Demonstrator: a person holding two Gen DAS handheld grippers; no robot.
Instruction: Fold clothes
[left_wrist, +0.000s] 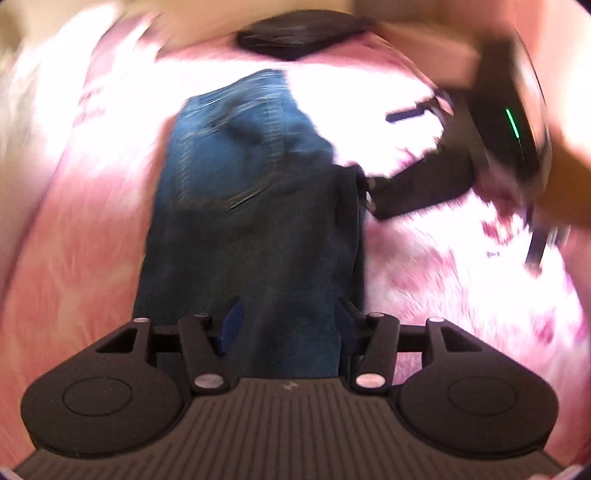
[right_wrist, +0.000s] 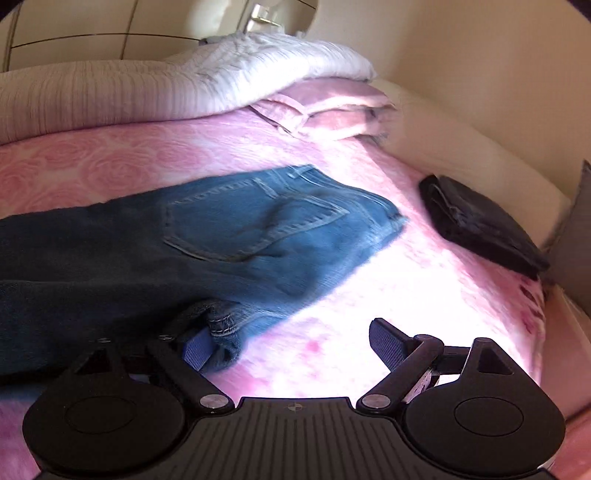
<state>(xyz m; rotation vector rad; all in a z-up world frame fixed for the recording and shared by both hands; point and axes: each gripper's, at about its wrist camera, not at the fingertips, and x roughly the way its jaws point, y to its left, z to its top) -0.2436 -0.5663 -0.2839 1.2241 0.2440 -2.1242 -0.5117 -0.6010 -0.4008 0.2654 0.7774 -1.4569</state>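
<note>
A pair of blue jeans (left_wrist: 251, 206) lies folded lengthwise on a pink bedspread (left_wrist: 85, 206), back pocket up. My left gripper (left_wrist: 288, 325) is open, its fingers straddling the leg end of the jeans. The view is blurred by motion. My right gripper (right_wrist: 291, 347) is open; its left finger (right_wrist: 197, 349) touches the hem of the jeans (right_wrist: 258, 229), its right finger stands over bare bedspread (right_wrist: 424, 288). The right gripper (left_wrist: 373, 192) also shows in the left wrist view at the jeans' right edge.
A folded black garment (right_wrist: 480, 225) lies on the bed to the right, also seen at the far end in the left wrist view (left_wrist: 295, 35). A white ribbed blanket (right_wrist: 184, 81) and a folded pink blanket (right_wrist: 332, 110) lie at the head. A cream wall (right_wrist: 480, 66) borders the bed.
</note>
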